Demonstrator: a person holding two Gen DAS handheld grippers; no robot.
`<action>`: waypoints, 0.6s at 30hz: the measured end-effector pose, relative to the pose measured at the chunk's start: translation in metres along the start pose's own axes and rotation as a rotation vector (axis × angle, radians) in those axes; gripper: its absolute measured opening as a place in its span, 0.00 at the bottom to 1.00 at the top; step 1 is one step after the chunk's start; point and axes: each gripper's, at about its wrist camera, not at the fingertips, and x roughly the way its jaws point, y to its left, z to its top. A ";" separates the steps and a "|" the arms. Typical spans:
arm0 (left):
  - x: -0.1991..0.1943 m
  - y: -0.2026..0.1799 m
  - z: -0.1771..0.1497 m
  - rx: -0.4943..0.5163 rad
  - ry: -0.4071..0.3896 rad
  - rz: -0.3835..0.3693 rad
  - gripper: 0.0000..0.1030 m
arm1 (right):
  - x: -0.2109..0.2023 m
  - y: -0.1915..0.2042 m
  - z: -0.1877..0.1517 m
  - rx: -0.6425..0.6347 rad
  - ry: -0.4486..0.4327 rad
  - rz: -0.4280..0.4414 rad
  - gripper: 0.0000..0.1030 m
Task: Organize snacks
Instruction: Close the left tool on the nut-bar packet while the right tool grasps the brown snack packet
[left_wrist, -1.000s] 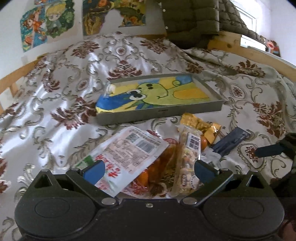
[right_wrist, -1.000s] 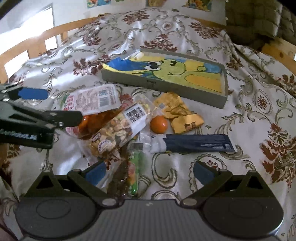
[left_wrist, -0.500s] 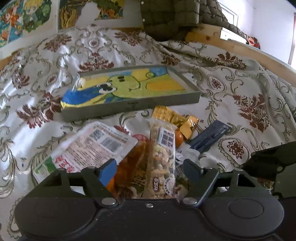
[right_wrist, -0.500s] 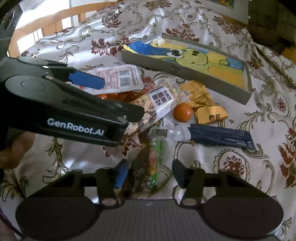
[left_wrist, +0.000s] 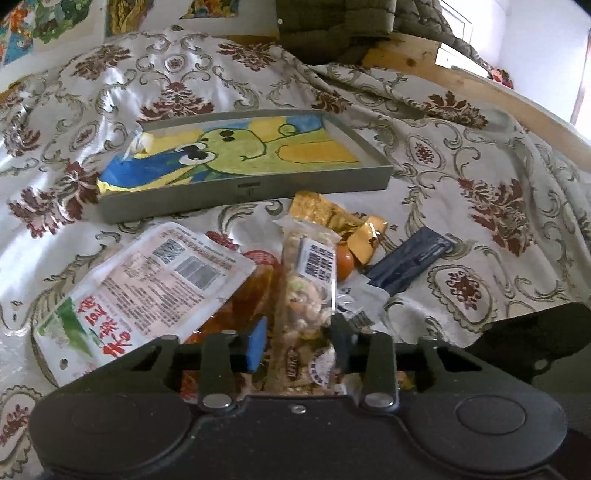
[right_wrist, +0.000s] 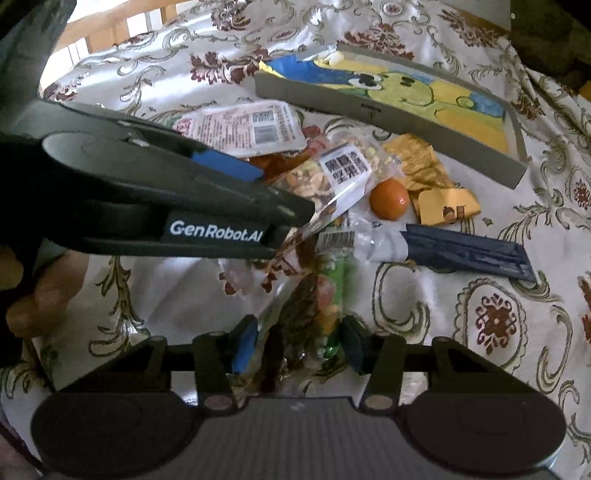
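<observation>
Left gripper (left_wrist: 299, 341): low over the snack pile, jaws closing, the nut bag (left_wrist: 308, 295) between them. The blue pad (left_wrist: 257, 343) stands just beside the bag's left edge; whether either pad presses yet cannot be told.

Right gripper (right_wrist: 295, 345): jaws partly closed astride the candy bag (right_wrist: 314, 306), a clear pack with green and brown contents. The pads appear to touch its sides, though a firm grip cannot be told.

Nut bag: clear, long, black-and-white label, lying on the bedspread (left_wrist: 461, 192) in the middle of the pile, its near end in the left gripper.

White pouch (left_wrist: 147, 291): flat, printed with red characters and a barcode panel, left of the nut bag, partly over an orange-filled pack (left_wrist: 243, 295).

Orange ball (right_wrist: 388, 199): round, just right of the nut bag's label, touching the gold packets (right_wrist: 428, 177).

Dark blue sachet (right_wrist: 465, 251): long and flat, right of the pile, a clear wrapper end beside it.

Tray (left_wrist: 243, 192): grey, shallow, lined with a green cartoon drawing on yellow and blue, beyond the pile; a small clear packet (left_wrist: 142, 142) lies in its far left corner.

Bedspread: pale satin with maroon floral motifs, under everything.

Wooden bed frame (left_wrist: 480, 85): along the far edge.

Dark quilted jacket (left_wrist: 332, 29): at the head of the bed.
</observation>
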 end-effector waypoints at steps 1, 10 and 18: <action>0.000 0.002 -0.001 -0.019 0.007 -0.018 0.34 | 0.002 0.000 0.000 0.006 0.008 0.001 0.54; 0.002 0.014 -0.002 -0.101 0.016 -0.045 0.33 | 0.003 -0.004 0.000 0.036 0.009 -0.006 0.36; -0.007 0.025 -0.001 -0.212 0.049 -0.038 0.32 | -0.008 -0.020 -0.001 0.122 -0.017 0.027 0.21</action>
